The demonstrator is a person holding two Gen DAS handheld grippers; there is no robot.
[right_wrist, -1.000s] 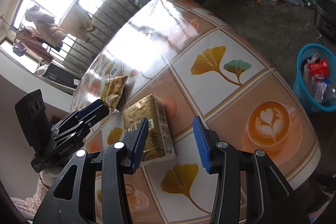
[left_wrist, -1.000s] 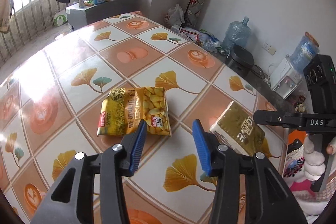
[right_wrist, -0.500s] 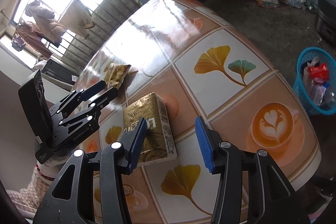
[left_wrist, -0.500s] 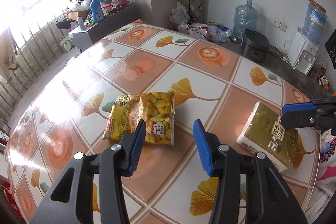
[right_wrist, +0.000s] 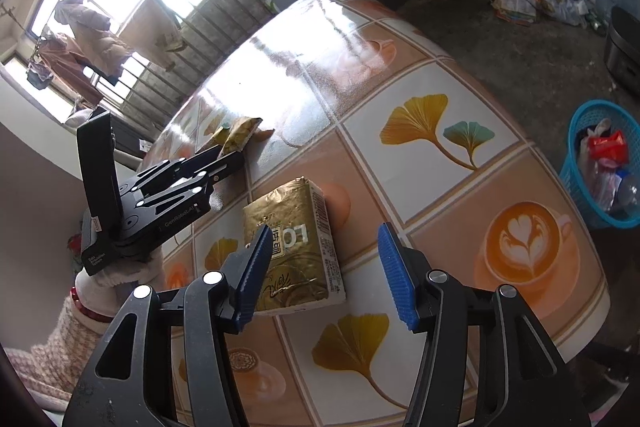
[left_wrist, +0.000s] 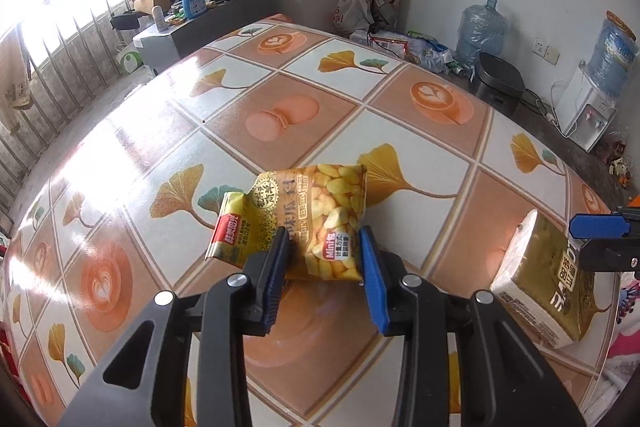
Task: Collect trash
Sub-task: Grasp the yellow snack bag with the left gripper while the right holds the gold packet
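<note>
Left gripper (left_wrist: pixel 325 250): your jaws, just closing, pinch the yellow snack bag (left_wrist: pixel 296 217).
Right gripper (right_wrist: pixel 320 269): your jaws, just opening, stand spread over the gold tissue pack (right_wrist: pixel 292 235).

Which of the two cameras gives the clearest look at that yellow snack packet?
The left wrist view. There the yellow snack packet sits centre frame, print readable, its near edge between the jaws of the left hand-held gripper. In the right wrist view the packet is small, distant, seen edge-on, and partly hidden behind that gripper.
</note>
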